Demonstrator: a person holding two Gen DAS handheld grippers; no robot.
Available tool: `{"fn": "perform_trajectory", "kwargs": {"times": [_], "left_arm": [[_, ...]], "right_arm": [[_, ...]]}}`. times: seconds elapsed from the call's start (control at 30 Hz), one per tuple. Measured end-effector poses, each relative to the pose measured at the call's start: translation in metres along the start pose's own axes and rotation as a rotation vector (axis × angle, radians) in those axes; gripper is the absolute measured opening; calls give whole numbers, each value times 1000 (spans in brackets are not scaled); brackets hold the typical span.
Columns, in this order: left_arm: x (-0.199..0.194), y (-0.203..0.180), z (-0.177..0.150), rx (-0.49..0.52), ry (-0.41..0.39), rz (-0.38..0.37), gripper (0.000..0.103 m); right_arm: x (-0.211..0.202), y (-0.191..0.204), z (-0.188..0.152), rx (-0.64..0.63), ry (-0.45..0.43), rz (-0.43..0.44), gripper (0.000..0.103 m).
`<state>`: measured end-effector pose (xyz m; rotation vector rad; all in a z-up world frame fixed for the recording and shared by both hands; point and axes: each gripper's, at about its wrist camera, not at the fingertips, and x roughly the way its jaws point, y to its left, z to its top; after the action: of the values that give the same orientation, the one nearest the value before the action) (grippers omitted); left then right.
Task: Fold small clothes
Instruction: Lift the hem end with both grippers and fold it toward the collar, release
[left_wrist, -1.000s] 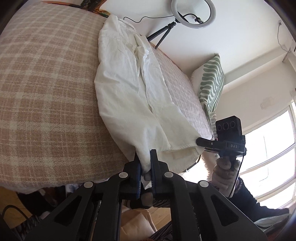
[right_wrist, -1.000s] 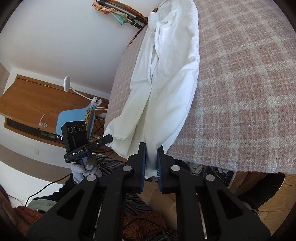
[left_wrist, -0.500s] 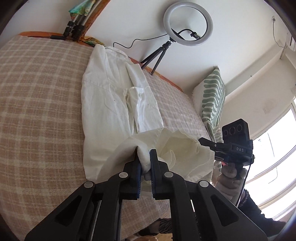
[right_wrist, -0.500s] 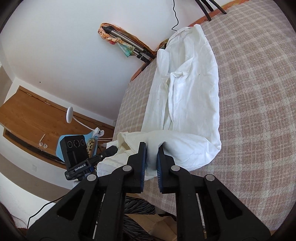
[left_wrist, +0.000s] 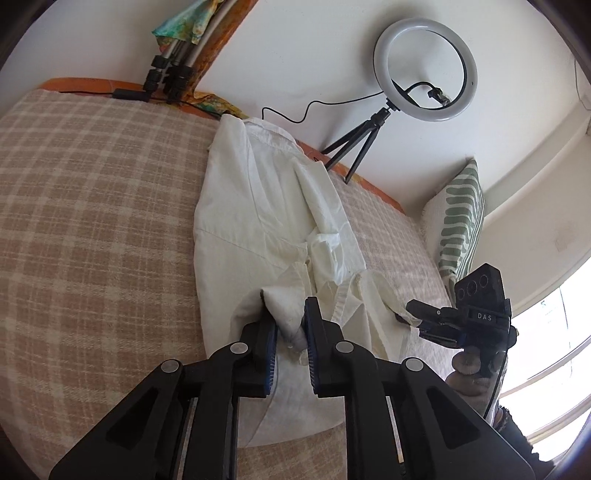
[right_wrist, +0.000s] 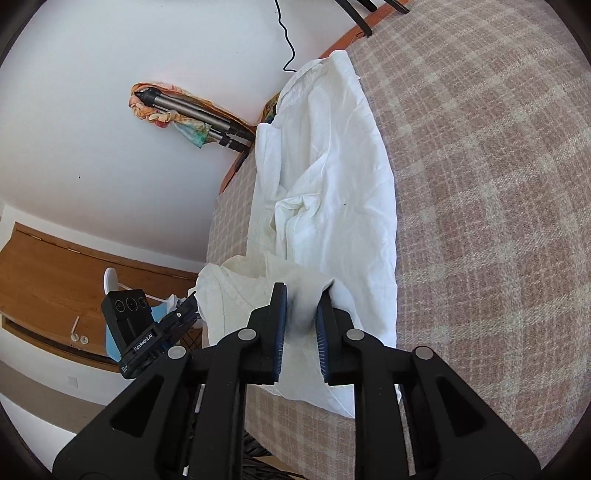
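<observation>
The white shirt (left_wrist: 258, 221) lies lengthwise on the checked bed (left_wrist: 92, 221), collar at the far edge by the wall, its hem doubled back over the near edge in a soft, creased fold. The left gripper (left_wrist: 288, 325) and right gripper (right_wrist: 301, 317) have just been opening; each stands narrowly parted with a hem corner loose between the pads. Bare woven cover stretches to both sides. A ring light (left_wrist: 424, 70) stands at the far edge.

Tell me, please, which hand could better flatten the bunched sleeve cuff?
Probably left: the cuff lies just ahead of the left gripper, nearer than the right gripper at the shirt's edge. Both jaws have just been opening around the hem.
</observation>
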<state>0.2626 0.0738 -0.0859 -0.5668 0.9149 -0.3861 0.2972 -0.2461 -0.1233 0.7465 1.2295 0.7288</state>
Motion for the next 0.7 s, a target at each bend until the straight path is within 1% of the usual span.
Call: {"fn": "perform_trajectory", "kwargs": {"times": [0.03,0.07,0.1,0.13,0.17,0.23,0.33,0.4,0.43,0.53,0.6,0.7], "left_arm": [[-1,2,3,-14,1,-3,19],[-3,4,4,-23,-8,-6,25],[-5,6,5,-20,-26,3,32],[-9,6,6,-9,-51,27,35],[-12,7,6,-3,-69,30,39],[-16,10,9,-5,-71,21,39],[-22,14,8,15,-84,56,39],[-18,21,4,6,-54,61,39],[-13,26,0,1,-26,65,39],[3,41,-10,-61,34,74,39],[12,47,-14,-95,56,61,39],[20,43,-16,-78,65,37,39]], "right_arm": [[-2,-1,3,5,-2,9,38],[-7,0,5,-4,-19,8,48],[-12,4,7,-26,-44,-3,54],[-18,7,8,-51,-67,-20,55],[-22,10,10,-73,-86,-27,55],[-27,12,10,-96,-97,-32,55],[-22,12,4,-147,-91,-111,55],[-15,7,-2,-162,-61,-138,55],[-11,5,-4,-170,-48,-151,55],[-1,3,-8,-198,-23,-193,55],[4,2,-9,-206,-15,-214,55],[11,7,-9,-235,-8,-232,55]]}}
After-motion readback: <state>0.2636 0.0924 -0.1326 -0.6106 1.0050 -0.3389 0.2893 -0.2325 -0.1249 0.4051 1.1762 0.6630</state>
